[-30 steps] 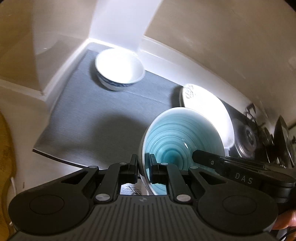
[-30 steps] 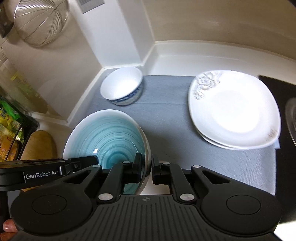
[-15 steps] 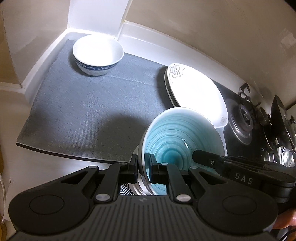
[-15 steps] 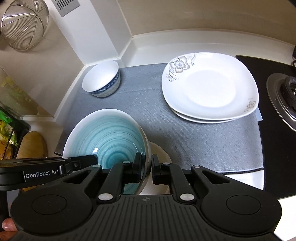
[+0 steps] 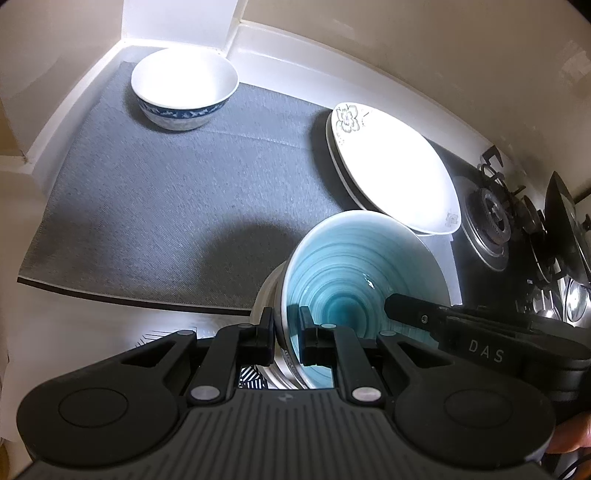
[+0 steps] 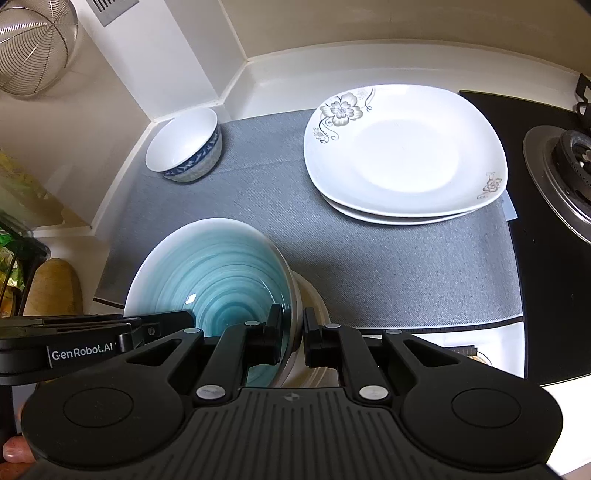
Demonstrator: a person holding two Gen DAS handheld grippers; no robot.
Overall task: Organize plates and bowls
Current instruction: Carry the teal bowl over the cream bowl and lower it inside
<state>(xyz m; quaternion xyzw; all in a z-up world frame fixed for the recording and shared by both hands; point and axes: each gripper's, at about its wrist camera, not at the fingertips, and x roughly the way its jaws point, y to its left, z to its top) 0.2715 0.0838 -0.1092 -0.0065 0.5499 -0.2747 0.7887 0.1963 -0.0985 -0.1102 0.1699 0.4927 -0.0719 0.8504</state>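
A teal bowl with a spiral pattern [image 5: 354,273] [image 6: 218,273] hangs above the near edge of the grey mat [image 5: 166,192] [image 6: 388,266]. My left gripper [image 5: 287,334] is shut on its left rim. My right gripper [image 6: 291,332] is shut on its right rim. A small white bowl with a blue band [image 5: 184,88] [image 6: 186,147] stands at the mat's far left corner. Two stacked white plates with a flower print [image 5: 391,162] [image 6: 402,151] lie on the mat's right side. A pale dish [image 6: 314,295] shows under the teal bowl.
A gas hob with burner [image 5: 491,218] [image 6: 569,166] lies right of the mat, with a dark pan [image 5: 565,218] behind it. White walls [image 5: 177,22] close the back left corner. A wire strainer [image 6: 33,44] hangs at the left. A wooden board [image 6: 55,291] stands at the left.
Both grippers with the teal bowl have pulled back and risen from the back corner. The white bowl and plates now sit farther away, and the mat's front edge has come into view.
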